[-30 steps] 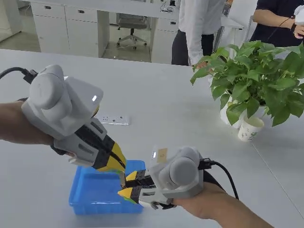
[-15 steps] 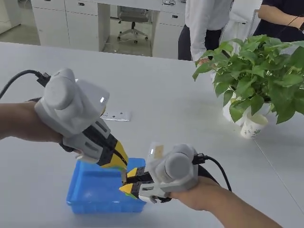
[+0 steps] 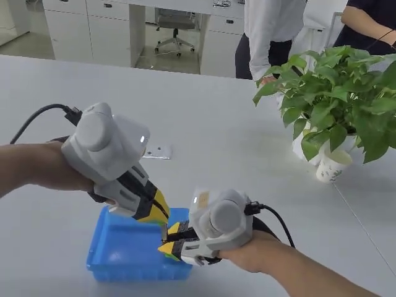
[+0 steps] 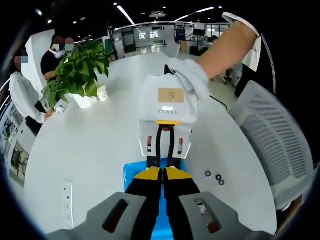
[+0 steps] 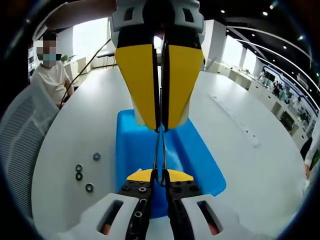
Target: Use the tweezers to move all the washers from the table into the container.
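Note:
Over the right end of the blue container my two grippers meet tip to tip. The left gripper points down from the left, yellow jaws pressed together. My right gripper comes in from the right, also shut. In the right gripper view thin black tweezers run from my right gripper up into the left gripper, held at both ends. Several metal washers lie on the white table beside the container. The left gripper view shows my left gripper and three washers.
A leafy potted plant and a paper cup stand at the right. A white power strip lies behind the container. People stand at the table's far edge. A grey office chair sits beside the table.
The left gripper's body has swung a little to the right. Both grippers' tips stay together over the container. The head view has shifted slightly.

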A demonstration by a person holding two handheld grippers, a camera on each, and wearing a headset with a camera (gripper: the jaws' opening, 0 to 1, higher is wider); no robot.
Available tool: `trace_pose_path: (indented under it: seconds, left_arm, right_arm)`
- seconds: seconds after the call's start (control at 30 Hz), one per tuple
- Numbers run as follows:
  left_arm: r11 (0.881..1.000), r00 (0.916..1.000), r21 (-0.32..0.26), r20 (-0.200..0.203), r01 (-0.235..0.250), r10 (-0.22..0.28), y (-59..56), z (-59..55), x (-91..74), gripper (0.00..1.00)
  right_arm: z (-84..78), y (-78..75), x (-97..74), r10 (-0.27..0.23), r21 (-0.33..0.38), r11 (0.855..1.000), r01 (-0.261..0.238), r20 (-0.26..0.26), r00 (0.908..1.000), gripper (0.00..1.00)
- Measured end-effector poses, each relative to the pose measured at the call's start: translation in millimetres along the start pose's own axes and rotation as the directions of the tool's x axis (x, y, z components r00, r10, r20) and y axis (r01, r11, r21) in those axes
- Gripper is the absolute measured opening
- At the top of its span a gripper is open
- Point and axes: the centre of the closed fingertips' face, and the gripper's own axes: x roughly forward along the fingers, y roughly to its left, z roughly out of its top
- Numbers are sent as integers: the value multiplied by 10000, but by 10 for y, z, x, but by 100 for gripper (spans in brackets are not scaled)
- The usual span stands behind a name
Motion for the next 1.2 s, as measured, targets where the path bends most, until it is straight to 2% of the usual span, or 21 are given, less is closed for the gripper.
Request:
trace_pose_path:
  seconds: [0.27, 0.63, 0.87, 1.2]
  left_arm:
    - [9994, 9999, -333, 118, -8, 12, 21, -69, 21, 5]
    - [9992, 9999, -398, 113, 34, -29, 20, -104, 32, 5]
    - [9992, 9999, -400, 146, 43, -37, 22, -89, 28, 5]
    - [9994, 9996, -338, 268, 10, -1, -10, -1, -55, 5]
  right_arm:
    - [-49, -17, 47, 13, -156, 9999, -16, -168, 9999, 10]
    - [-70, -10, 85, 116, -449, 9989, -133, -386, 9992, 11]
    - [-72, -20, 65, 87, -531, 9985, -110, -440, 9990, 11]
    - [13, 6, -27, -80, -666, 9978, 60, -299, 9995, 11]
